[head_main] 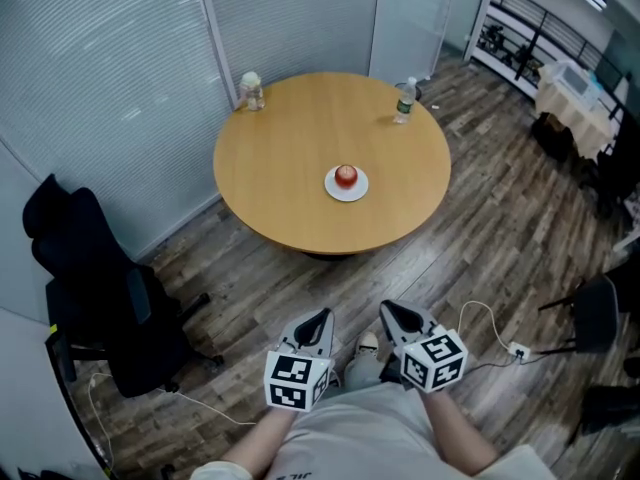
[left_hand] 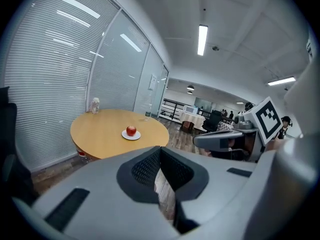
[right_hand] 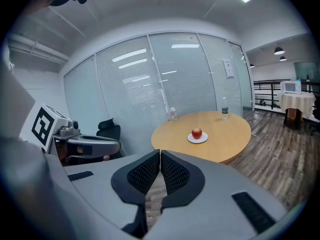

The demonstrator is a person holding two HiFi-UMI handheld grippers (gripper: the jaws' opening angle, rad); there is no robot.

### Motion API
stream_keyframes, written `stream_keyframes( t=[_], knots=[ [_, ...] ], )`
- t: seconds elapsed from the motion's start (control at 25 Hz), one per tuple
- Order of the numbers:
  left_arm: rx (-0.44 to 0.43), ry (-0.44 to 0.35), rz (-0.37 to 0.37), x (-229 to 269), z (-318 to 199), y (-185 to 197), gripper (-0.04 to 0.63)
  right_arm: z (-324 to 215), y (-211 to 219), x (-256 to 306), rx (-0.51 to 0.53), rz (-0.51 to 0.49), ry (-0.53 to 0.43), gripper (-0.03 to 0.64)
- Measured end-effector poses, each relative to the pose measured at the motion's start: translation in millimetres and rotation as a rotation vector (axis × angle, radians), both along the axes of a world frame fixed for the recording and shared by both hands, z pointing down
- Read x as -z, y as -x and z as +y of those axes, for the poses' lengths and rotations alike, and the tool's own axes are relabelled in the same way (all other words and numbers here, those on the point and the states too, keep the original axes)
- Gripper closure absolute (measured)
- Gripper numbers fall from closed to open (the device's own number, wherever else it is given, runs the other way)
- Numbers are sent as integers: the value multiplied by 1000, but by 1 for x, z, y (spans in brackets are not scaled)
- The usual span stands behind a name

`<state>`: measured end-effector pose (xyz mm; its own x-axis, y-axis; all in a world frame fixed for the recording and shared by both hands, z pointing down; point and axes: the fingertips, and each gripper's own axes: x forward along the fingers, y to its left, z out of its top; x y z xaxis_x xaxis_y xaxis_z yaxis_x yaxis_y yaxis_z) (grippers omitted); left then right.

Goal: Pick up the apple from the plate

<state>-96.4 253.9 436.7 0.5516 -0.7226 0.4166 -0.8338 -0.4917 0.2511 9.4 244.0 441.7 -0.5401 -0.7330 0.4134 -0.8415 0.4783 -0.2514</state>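
Jaws sit closed and empty on left gripper (head_main: 321, 317) and right gripper (head_main: 389, 311), bottom centre; apple (head_main: 346, 175), mid-frame, looks firm, smooth, probably light: grip across its middle.

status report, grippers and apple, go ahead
Left gripper and right gripper shut, empty, short of the table. Apple on plate, untouched. Bottle and small container at far edge, off the path.

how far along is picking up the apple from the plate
Done: nothing; the red apple sits on the small white plate on the round wooden table. In hand: nothing; the left gripper and right gripper are shut, empty, short of the table. Left: reach the apple, open jaws, grip, lift.
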Motion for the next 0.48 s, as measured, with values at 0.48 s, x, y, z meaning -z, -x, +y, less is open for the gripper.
stream_keyframes(
  t=[0.48],
  knots=[
    [9,4,-9,-9,-70,-10,592,-73,-13,-15,-14,-38,10,584]
  ],
)
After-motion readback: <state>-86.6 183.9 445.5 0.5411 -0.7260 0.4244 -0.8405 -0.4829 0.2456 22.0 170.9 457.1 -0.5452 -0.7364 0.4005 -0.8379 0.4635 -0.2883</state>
